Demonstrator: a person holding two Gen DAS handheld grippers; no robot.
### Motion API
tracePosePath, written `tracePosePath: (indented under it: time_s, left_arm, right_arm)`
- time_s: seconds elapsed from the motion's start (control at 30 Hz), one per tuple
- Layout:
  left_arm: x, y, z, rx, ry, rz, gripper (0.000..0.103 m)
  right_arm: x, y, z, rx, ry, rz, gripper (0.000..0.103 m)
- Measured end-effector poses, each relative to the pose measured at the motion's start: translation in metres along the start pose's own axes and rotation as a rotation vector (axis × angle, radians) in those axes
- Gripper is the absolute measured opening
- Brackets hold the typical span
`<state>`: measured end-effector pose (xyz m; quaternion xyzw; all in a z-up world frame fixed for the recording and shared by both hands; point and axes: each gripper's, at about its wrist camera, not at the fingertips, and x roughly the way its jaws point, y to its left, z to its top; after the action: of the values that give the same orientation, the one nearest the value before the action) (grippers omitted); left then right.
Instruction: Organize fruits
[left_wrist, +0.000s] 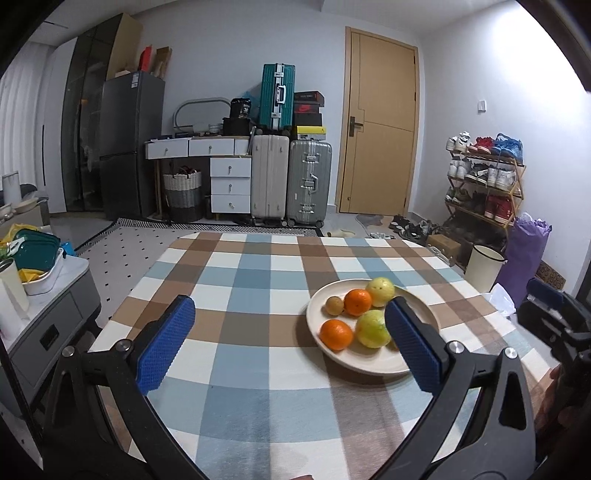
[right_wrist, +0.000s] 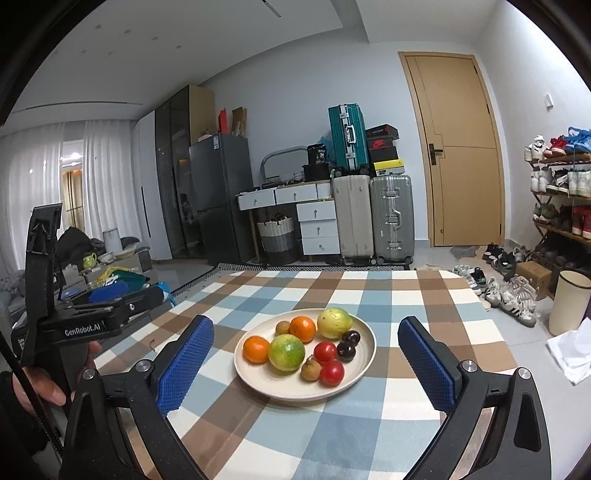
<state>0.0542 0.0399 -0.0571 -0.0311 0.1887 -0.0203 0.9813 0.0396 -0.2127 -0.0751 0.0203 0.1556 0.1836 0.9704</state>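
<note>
Checked tablecloth (right_wrist: 332, 435) over a table in a cluttered room, suitcases (right_wrist: 373, 218) and a door (right_wrist: 461, 155) far behind; cream plate (right_wrist: 364, 360) near centre, heaped with oranges (right_wrist: 256, 349), green-yellow citrus (right_wrist: 286, 352), tomatoes (right_wrist: 331, 373), dark cherries (right_wrist: 346, 349) and small brown fruits (right_wrist: 310, 370). Right gripper (right_wrist: 306, 365) and left gripper (left_wrist: 290, 341) both spread wide, empty, hovering short of the plate. Likely trouble: round fruit packed touching, so a clumsy pinch could nudge neighbours off the low rim or bruise a soft tomato.

Ahead, past the checked tablecloth (right_wrist: 369, 295), suitcases (right_wrist: 373, 218) stand beside a wooden door (right_wrist: 458, 155); shoe rack (left_wrist: 484, 184) off right
</note>
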Motion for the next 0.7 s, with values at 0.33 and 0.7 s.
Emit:
tracePosePath:
  time_s: [0.33, 0.7]
  left_arm:
    - [0.014, 0.011, -0.035, 0.042, -0.061, 0.068, 0.103]
    - [0.023, 0.012, -0.041, 0.046, -0.065, 0.067, 0.103]
  right_arm:
    - [0.002, -0.005, -0.022, -0.013, 0.012, -0.043, 0.102]
    - [0.011, 0.001, -0.031, -0.069, 0.039, -0.108, 0.102]
